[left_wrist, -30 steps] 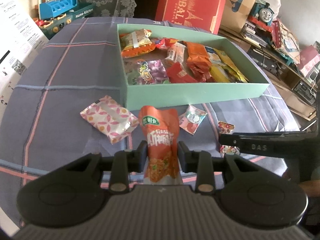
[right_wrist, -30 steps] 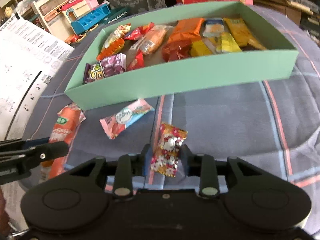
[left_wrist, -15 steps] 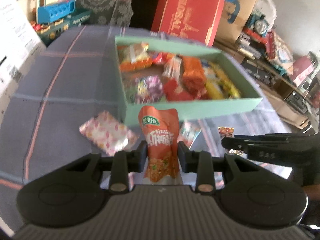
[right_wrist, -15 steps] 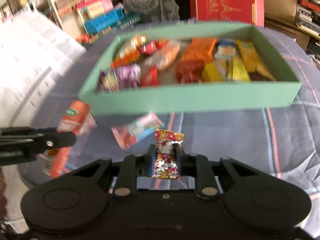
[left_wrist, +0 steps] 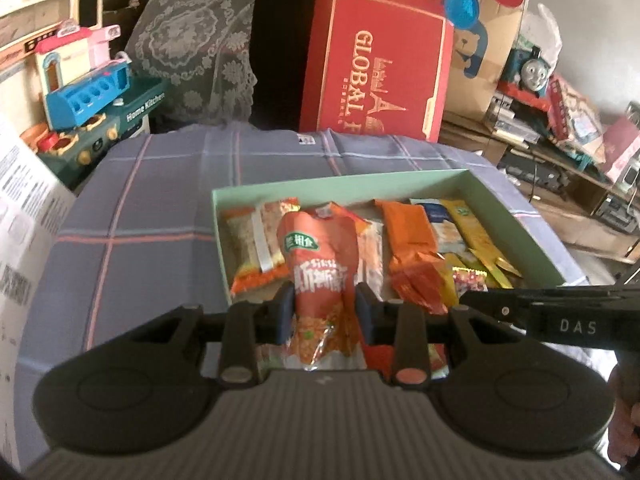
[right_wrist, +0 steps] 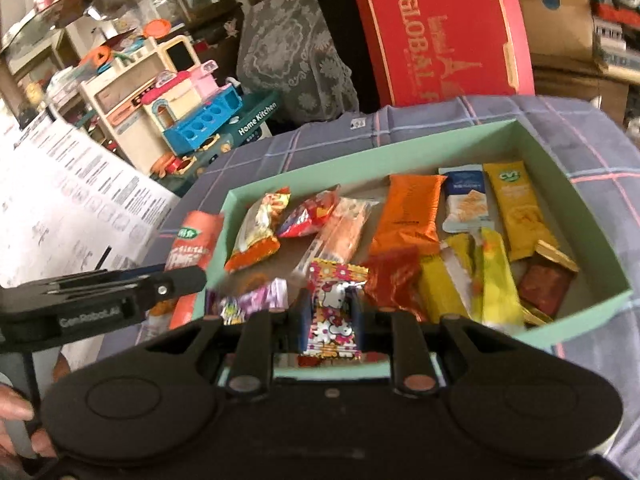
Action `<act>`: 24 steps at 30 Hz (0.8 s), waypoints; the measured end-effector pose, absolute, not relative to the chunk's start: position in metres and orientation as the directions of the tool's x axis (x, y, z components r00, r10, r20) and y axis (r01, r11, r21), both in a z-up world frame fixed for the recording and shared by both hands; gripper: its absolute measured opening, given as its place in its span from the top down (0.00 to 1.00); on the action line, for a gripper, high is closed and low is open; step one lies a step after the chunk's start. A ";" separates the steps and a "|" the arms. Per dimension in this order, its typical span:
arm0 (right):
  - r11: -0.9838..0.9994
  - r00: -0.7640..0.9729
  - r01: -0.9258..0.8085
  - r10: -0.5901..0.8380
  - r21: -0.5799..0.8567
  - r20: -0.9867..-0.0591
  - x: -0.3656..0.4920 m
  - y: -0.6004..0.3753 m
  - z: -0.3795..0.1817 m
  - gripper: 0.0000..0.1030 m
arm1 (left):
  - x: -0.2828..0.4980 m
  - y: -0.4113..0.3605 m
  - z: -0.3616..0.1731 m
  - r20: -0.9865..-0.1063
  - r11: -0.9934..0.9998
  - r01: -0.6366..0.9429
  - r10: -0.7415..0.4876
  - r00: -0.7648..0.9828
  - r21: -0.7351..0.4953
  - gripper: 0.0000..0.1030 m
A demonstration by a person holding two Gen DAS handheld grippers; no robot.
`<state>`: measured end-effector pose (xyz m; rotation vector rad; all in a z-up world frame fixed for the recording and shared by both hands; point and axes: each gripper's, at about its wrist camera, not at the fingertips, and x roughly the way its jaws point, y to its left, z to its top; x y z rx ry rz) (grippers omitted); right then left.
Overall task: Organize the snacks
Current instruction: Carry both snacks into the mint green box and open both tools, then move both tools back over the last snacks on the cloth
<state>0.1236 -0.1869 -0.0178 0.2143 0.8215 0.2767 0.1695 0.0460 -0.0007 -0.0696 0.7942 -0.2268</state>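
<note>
Left gripper (left_wrist: 323, 305) — fingers clamped on an orange snack pouch (left_wrist: 320, 264), held upright at centre frame of the left view, in front of the mint-green box (left_wrist: 516, 216). In the right view the same pouch (right_wrist: 196, 244) shows at left of frame, at the box's (right_wrist: 560, 168) left wall.

Right gripper (right_wrist: 331, 312) — fingers closed on a small cartoon-print candy packet (right_wrist: 334, 308), held at lower centre of frame above the box's near wall.

Box contents: an orange wrapper (right_wrist: 408, 216), yellow bars (right_wrist: 516, 208) at right, a purple packet (right_wrist: 252, 300) at lower left. The box rests on a plaid blue-grey cloth (left_wrist: 152, 208). A red carton (left_wrist: 376, 76) stands at upper centre.
</note>
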 end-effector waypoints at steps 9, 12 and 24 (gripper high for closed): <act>0.922 0.613 -0.118 0.359 0.368 -0.704 0.163 -0.187 -0.041 0.69 | 0.216 0.025 -0.019 -0.738 0.984 0.165 -0.163 0.655 -0.071 0.38; 0.920 0.632 -0.104 0.354 0.377 -0.690 0.165 -0.192 -0.037 0.27 | 0.214 0.025 -0.020 -0.726 0.990 0.129 -0.123 0.676 -0.048 0.04; 0.930 0.672 -0.127 0.337 0.345 -0.660 0.139 -0.195 -0.020 0.00 | 0.175 0.033 -0.010 -0.710 0.988 0.127 -0.148 0.688 -0.082 0.00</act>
